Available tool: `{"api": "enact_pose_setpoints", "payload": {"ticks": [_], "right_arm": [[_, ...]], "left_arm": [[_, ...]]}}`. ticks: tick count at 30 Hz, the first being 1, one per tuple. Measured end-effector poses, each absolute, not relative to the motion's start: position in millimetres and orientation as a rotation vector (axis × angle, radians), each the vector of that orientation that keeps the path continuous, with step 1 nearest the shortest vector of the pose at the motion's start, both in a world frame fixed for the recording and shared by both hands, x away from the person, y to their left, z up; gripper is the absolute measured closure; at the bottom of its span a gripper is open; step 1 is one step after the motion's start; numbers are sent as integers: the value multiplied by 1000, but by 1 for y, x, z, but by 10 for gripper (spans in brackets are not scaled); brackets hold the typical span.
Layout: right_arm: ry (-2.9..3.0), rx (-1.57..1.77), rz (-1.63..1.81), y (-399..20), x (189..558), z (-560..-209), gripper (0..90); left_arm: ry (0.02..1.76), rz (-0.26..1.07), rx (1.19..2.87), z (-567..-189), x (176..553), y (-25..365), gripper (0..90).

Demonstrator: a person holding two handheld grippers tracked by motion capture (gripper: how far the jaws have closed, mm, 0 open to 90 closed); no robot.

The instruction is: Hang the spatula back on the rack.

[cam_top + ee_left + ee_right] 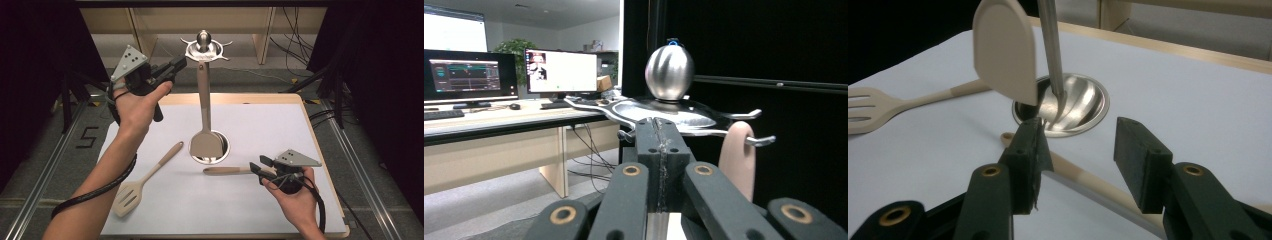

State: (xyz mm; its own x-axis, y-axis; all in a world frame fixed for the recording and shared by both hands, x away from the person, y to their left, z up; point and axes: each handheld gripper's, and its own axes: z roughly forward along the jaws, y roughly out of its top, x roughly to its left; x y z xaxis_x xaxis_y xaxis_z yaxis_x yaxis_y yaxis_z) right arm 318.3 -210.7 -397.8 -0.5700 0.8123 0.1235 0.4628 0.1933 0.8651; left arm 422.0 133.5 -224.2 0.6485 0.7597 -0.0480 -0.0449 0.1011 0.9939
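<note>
At the near left, we see a slotted spatula (131, 192) lying flat on the white table (300, 130), well apart from both grippers and not yet hung. Farther back on the left, our left gripper (179, 64) is raised beside the top of the rack (204, 48), its jaws pressed together on nothing, just beside the hooks. In the middle, a solid spatula (204, 135) hangs from one hook, its blade down near the rack's round base (222, 150). To the right, our right gripper (261, 167) rests low with jaws spread either side of the handle (1088, 182) of a third utensil lying on the table. We judge that the step in hand is picking this one up; next the jaws must close squarely on the handle, then lift its holed end toward a free hook.
</note>
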Motion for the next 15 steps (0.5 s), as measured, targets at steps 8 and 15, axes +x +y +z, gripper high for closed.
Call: {"api": "enact_pose_setpoints", "payload": {"ticks": [8, 15], "right_arm": [[2103, 1165, 1356, -212, 321, -399, 553], [2095, 1151, 1345, -213, 321, -399, 553]], "left_arm": [[692, 683, 1344, -224, 430, 135, 893], [712, 704, 1341, -225, 437, 134, 893]]}}
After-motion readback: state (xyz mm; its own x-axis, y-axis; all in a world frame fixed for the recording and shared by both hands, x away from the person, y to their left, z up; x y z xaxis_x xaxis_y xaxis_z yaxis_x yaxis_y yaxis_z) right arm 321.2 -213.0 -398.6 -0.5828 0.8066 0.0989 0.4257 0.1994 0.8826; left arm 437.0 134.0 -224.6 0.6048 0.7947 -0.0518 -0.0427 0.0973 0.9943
